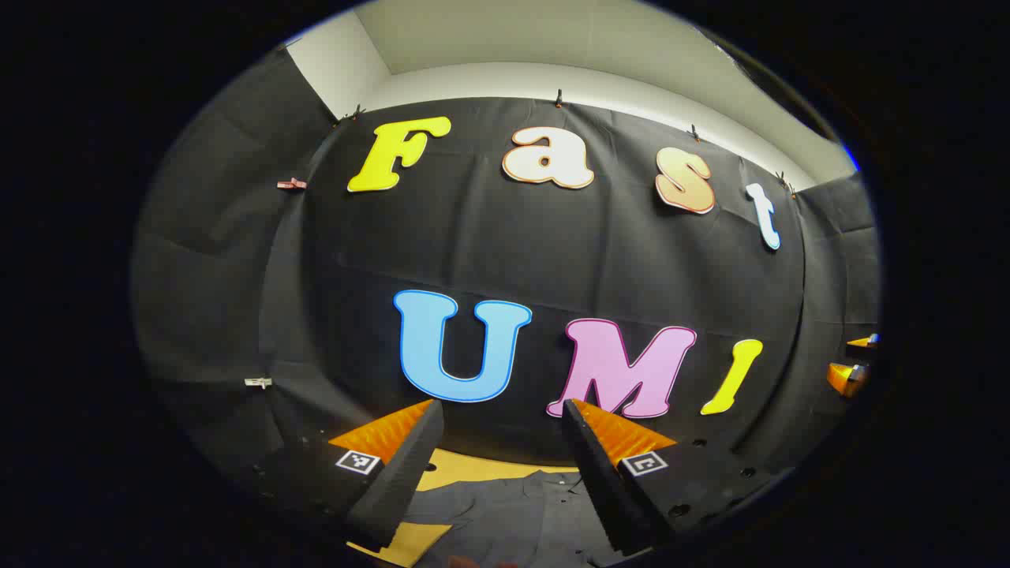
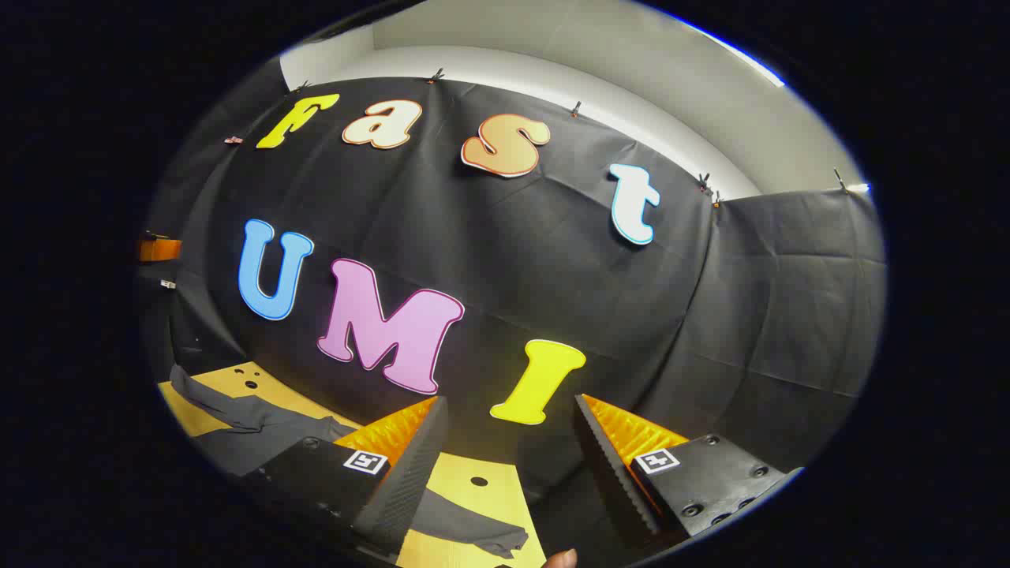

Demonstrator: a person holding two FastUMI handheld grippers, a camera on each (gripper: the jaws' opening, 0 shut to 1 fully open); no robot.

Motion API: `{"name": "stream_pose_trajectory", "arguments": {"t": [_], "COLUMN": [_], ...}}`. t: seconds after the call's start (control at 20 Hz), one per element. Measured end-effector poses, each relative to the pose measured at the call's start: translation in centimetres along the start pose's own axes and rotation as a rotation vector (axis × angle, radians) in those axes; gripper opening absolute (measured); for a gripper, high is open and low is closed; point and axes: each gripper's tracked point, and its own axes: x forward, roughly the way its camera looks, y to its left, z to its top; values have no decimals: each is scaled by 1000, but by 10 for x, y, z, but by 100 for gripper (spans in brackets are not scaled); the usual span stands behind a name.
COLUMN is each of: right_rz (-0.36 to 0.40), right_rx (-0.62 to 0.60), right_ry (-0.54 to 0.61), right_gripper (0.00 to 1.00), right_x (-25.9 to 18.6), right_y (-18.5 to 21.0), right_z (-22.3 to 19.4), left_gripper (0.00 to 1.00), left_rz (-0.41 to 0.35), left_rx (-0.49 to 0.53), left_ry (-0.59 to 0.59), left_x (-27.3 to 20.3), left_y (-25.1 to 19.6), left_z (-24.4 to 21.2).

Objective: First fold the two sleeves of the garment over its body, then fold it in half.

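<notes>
Wooden table (image 2: 473, 493) under dark garment (image 1: 513, 513)

The dark grey button-front garment (image 1: 513, 513) is lying flat on the yellow wooden table (image 1: 473, 467), in front of the black cloth wall (image 1: 552, 252) standing behind the table. In the left gripper view, the left gripper (image 1: 501, 410) is hanging above the garment's body, with the collar lying between its spread fingers. In the right gripper view, the right gripper (image 2: 509, 406) is hanging over the table; one sleeve (image 2: 237, 406) is stretching out to the left, and another (image 2: 465, 532) is lying below the fingers.
</notes>
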Motion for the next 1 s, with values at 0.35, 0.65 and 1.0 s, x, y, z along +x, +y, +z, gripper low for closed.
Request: {"name": "stream_pose_trajectory", "arguments": {"t": [0.35, 0.65, 1.0], "right_rz": [-47, -38, -23], "right_rx": [37, 69, 84], "right_ry": [2, 16, 91], "right_gripper": [97, 98, 98], "right_x": [3, 14, 40], "right_y": [0, 4, -13], "right_z": [-4, -15, -73], "left_gripper": [95, 95, 95], "left_rz": [-14, -15, -27], "left_rx": [-11, 19, 59], "left_ry": [68, 79, 98], "left_x": [19, 30, 36], "left_y": [11, 6, -18], "left_z": [-34, -42, -57]}}
